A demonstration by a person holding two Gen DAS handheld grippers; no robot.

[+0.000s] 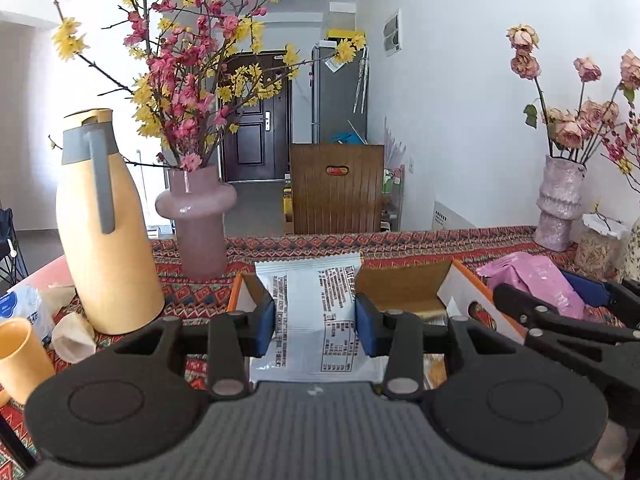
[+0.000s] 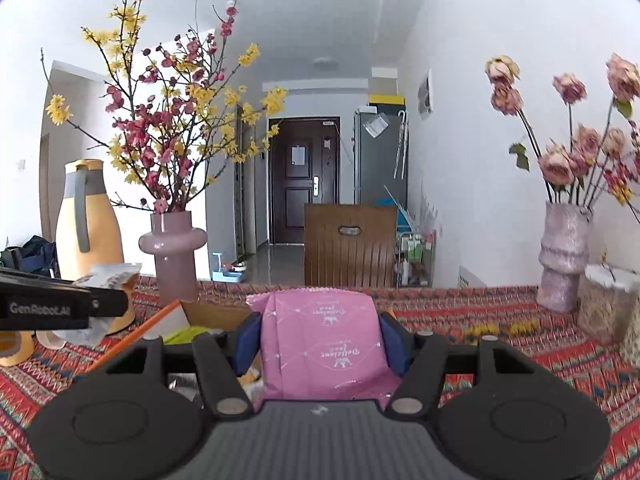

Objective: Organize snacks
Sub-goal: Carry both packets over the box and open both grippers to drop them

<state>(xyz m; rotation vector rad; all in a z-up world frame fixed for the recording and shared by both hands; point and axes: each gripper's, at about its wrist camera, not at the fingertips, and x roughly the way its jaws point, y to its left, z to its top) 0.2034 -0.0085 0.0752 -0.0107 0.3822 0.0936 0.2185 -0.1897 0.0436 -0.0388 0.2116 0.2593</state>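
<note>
Two packets held, one per claw, both above an open box (image 1: 404,288) with orange-edged flaps on the patterned tablecloth (image 1: 420,240).

Left gripper (image 1: 315,330): blue pads clamped on the sides of a white packet (image 1: 312,312), long axis running forward along the fingers, printed back facing the camera. Box mouth directly beyond and below the packet's far end, so apparently a short drop forward and down.

Right gripper (image 2: 320,346): closed on a pink packet (image 2: 324,340), again lengthwise along the fingers. Box (image 2: 208,316) ahead and to the left here, with something yellow-green already inside. Left claw nearer the opening; right claw over the box's right edge, just beside the left one in the left wrist view. Likely one release at a time, to avoid a clash over the same opening.

On the cloth: yellow jug (image 1: 100,224) and pink vase (image 1: 198,216) of blossom to the left, a paler vase (image 1: 560,204) of dried roses far right. Beyond the table: a wooden chair back (image 1: 336,188), a hallway, a dark door (image 1: 256,136).
</note>
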